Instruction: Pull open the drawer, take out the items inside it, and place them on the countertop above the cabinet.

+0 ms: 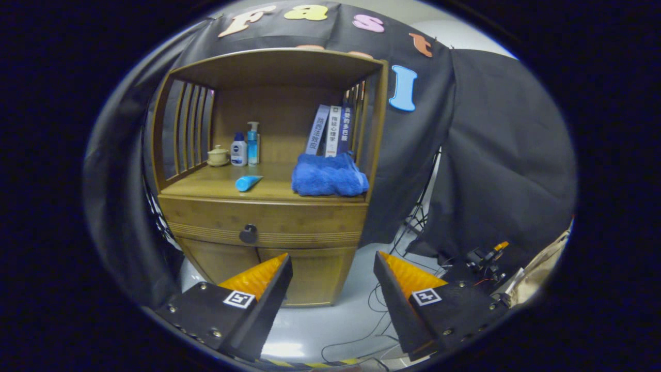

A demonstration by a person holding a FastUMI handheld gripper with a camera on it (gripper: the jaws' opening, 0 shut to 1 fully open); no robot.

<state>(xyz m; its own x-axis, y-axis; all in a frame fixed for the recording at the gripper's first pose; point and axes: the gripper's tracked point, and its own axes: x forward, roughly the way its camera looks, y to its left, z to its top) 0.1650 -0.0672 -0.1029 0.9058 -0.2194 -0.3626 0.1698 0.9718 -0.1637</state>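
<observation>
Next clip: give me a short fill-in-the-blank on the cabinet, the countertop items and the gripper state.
1. The drawer with the dark round knob is ____ (open/closed).
2. The fingers of the hand-held gripper stand ____ (apart/together), with nothing between them.
3. The blue tube on the countertop is ____ (upright/lying down).
4. The folded blue towel sits in front of the ____ leaning at the back.

Missing words: closed; apart; lying down; books
</observation>
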